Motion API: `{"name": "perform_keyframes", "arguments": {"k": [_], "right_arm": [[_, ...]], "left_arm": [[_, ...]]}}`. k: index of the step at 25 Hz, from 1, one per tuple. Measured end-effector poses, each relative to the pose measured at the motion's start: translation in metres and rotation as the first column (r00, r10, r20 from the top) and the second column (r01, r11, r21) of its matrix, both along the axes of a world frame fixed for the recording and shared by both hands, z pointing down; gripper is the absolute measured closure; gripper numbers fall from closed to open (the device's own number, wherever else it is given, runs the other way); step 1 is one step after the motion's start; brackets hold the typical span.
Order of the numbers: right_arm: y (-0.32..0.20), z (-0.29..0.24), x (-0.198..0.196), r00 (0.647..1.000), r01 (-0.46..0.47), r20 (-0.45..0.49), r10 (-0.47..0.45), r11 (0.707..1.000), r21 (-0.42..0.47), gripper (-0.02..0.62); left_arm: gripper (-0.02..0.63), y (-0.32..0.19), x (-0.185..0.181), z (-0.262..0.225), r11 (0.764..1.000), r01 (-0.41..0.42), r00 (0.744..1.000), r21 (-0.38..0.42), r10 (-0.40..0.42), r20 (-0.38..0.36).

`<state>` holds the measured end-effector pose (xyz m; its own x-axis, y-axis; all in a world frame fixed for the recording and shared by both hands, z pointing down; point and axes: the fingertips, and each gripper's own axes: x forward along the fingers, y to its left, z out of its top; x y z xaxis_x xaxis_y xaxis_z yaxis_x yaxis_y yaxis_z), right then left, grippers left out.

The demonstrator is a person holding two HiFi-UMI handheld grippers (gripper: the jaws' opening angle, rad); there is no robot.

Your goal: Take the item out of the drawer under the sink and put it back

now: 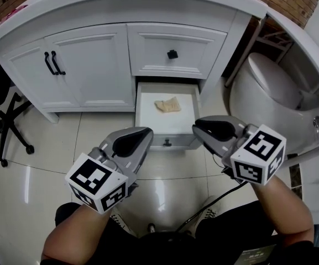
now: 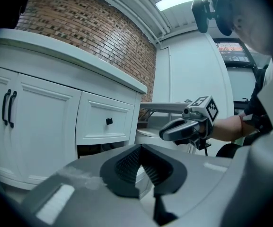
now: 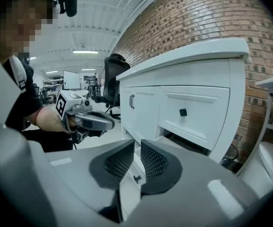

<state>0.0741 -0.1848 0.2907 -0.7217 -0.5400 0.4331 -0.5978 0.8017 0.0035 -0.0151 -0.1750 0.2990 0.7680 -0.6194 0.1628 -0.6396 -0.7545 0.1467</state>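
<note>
Lower drawer (image 1: 170, 125) is open, with the crumpled tan item (image 1: 167, 105) lying near its back, untouched. Left gripper (image 1: 142, 132): jaws together, empty. Right gripper (image 1: 199, 127): jaws a slit apart, empty. Risk: reaching in with jaws this narrow would likely push the item rearward instead of grasping it.

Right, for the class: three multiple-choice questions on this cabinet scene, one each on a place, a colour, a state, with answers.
1. Where does the tan item lie? A on the floor, B in the bottom drawer, C on the countertop.
2. What colour is the knob on the upper drawer? A black, B gold, C white.
3. The bottom drawer is: A shut, B pulled open, C removed.
Answers: 1 B, it rests on the drawer's white floor; 2 A, dark against the white front; 3 B, its inside shows from above.
</note>
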Motion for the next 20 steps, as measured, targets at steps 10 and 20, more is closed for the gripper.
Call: {"name": "perform_keyframes", "arguments": {"k": [10, 20], "right_arm": [[-0.104, 0.058, -0.031, 0.937, 0.175, -0.306, -0.171, 0.985, -0.015, 0.497], [-0.19, 0.154, -0.043, 0.869, 0.178, -0.449, -0.207, 0.978, -0.107, 0.497]], "left_arm": [[0.6, -0.014, -0.011, -0.001, 0.999, 0.022, 0.999, -0.029, -0.024, -0.044], [0.6, -0.015, -0.01, 0.004, 0.999, 0.016, 0.999, -0.047, -0.018, -0.038]]}}
